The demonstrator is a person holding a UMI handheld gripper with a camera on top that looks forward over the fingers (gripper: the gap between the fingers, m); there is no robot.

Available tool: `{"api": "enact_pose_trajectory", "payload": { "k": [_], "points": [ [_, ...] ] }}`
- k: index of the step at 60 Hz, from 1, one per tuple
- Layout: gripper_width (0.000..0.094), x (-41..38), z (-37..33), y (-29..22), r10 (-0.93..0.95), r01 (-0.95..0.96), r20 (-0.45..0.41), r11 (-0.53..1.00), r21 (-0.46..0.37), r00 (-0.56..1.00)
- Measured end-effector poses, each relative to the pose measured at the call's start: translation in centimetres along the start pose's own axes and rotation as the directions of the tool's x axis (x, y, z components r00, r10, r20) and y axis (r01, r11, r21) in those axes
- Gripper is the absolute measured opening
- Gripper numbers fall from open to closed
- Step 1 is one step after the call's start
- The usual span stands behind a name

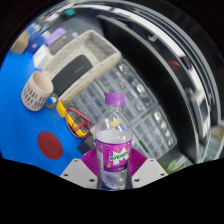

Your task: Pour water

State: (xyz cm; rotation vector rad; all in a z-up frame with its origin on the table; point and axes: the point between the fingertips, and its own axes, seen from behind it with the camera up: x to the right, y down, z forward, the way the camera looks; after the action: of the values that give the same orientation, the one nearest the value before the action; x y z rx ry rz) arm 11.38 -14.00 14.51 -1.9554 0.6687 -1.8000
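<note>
Between the tongs [113, 172], clamped upright, clear water bottle [113, 140], purple cap, magenta label, blue table [30, 130] beyond

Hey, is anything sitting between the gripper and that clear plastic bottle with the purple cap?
Nothing visible does. The clear plastic bottle with the purple cap and label already stands between the fingers of the gripper, with nothing else in that gap.

On my feed I see a blue counter [25, 85] carrying a small white ribbed cup [35, 92], a red disc [50, 146], a beige tray [82, 55] and a white wire rack [150, 105].
</note>
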Motion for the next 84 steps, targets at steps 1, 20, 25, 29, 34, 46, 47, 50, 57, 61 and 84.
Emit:
{"api": "enact_pose_trajectory", "payload": {
  "k": [1,20,25,29,34,46,47,50,57,61,84],
  "points": [
    [0.0340,-0.3,0.2,-0.6,-0.035,0.035,0.000,0.999,0.003,0.999],
    [0.0339,-5.5,3.8,-10.0,-0.575,0.576,-0.043,0.814,0.078,0.817],
    [0.0339,-6.7,4.2,-11.7,-0.691,0.695,-0.080,0.713,0.091,0.719],
    [0.0339,-7.1,4.6,-12.6,-0.774,0.781,-0.105,0.619,0.079,0.624],
    [0.0339,-7.8,4.7,-13.7,-0.861,0.874,-0.150,0.480,0.075,0.486],
    [0.0337,-8.5,4.1,-16.1,-0.931,0.962,-0.243,0.269,0.051,0.273],
    [0.0339,-8.6,4.1,-16.1,-0.931,0.962,-0.240,0.270,0.052,0.274],
    [0.0338,-8.5,4.1,-16.0,-0.930,0.960,-0.235,0.276,0.055,0.281],
    [0.0340,-7.6,4.0,-15.8,-0.907,0.936,-0.233,0.348,0.051,0.350],
    [0.0339,-7.0,3.9,-15.5,-0.861,0.885,-0.205,0.460,0.075,0.466],
    [0.0346,-5.4,2.0,-13.6,0.227,-0.244,0.164,0.965,0.095,0.960]
  ]
}}
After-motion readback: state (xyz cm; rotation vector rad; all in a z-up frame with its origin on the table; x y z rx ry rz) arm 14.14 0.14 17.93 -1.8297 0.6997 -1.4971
